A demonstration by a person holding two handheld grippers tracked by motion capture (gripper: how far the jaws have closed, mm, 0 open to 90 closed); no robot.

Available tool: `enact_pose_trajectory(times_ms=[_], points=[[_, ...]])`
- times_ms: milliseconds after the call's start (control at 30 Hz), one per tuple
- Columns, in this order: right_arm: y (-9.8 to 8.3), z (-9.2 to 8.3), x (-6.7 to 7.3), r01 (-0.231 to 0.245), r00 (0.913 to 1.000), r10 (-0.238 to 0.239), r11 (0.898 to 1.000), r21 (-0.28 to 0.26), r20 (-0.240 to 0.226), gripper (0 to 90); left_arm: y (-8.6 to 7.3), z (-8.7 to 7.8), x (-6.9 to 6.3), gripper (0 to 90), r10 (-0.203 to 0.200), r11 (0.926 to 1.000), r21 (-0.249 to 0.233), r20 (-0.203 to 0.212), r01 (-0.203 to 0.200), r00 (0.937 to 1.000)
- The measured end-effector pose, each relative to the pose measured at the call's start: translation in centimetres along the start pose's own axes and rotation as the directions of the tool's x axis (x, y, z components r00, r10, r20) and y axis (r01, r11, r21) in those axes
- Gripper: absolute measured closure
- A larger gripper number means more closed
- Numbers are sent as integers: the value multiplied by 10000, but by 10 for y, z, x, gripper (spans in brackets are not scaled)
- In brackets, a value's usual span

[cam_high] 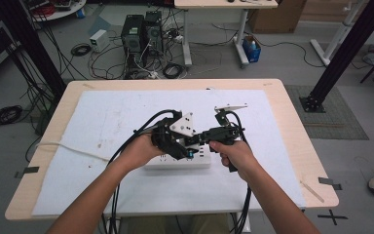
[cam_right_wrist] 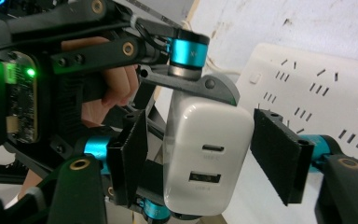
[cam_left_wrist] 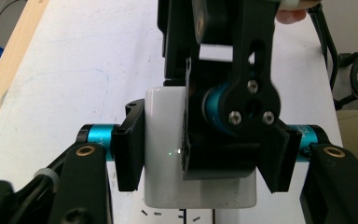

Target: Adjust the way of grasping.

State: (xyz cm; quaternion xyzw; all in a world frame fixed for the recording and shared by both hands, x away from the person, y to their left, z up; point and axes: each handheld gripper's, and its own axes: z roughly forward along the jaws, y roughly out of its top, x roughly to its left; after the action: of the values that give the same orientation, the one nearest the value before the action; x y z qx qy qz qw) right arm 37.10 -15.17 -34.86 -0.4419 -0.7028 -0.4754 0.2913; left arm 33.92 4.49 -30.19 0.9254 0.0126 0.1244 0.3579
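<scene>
- Left gripper clamped on white charger, raised over power strip.
- Right gripper jaws apart, straddling charger, one pad touching.
- Not yet plugged in; seating remains.

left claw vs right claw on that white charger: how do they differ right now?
Grip: the left claw is shut on the white charger, pads pressed on its sides; the right claw straddles it with a gap showing at one pad, not clamped.
Approach: the left claw holds the charger across its body, the right claw faces the end with the two ports.
Shared: both meet at the charger above the white power strip.
</scene>
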Motion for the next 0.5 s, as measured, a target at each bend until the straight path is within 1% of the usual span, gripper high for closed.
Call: enact_pose_trajectory(times_ms=[133, 167, 200, 233, 300, 333, 367, 400, 433, 467, 500], points=[[0, 1, -1, -70, 10000, 70, 10000, -22, -33, 476, 0, 1, -1, 425, 50, 10000, -11, -40, -50, 10000], [0, 1, -1, -70, 10000, 70, 10000, -22, -33, 476, 0, 1, -1, 425, 75, 10000, 7, -55, -75, 10000], [-1, 2, -3, -164, 9996, 164, 9999, -16, -237, 554, 1, 1, -2, 425, 155, 9998, 93, -135, -154, 9998], [-1, 2, -3, -220, 9994, 218, 9998, -41, -269, 581, 1, 2, -2, 425, 171, 9998, 108, -171, -169, 9997], [-2, 2, -4, -396, 9988, 393, 9992, -97, -304, 596, 1, 2, -4, 425, 295, 9994, 207, -345, -288, 9990], [-2, 2, -4, -437, 9987, 433, 9989, -178, -261, 620, 1, 3, -3, 417, 215, 9995, 254, -314, -207, 9993], [-3, 2, -4, -333, 9994, 330, 9992, -240, -107, 620, 0, 4, -2, 373, 10, 9996, 288, -333, 0, 9994], [-3, 2, -4, -218, 9998, 219, 9995, -246, 28, 621, 0, 4, -1, 299, -175, 9992, 338, -432, 189, 9989], [-4, 2, -4, -203, 9996, 208, 9995, -233, 180, 621, -2, 3, 0, 258, -325, 9988, 346, -431, 340, 9985], [-5, 1, -4, -4, 9990, 16, 9997, -252, 442, 621, -4, 0, 1, 254, -447, 9986, 274, -438, 460, 9980], [-5, -1, -4, 55, 9983, -37, 9995, -314, 586, 621, -6, -2, 2, 254, -573, 9981, 219, -457, 583, 9973]])
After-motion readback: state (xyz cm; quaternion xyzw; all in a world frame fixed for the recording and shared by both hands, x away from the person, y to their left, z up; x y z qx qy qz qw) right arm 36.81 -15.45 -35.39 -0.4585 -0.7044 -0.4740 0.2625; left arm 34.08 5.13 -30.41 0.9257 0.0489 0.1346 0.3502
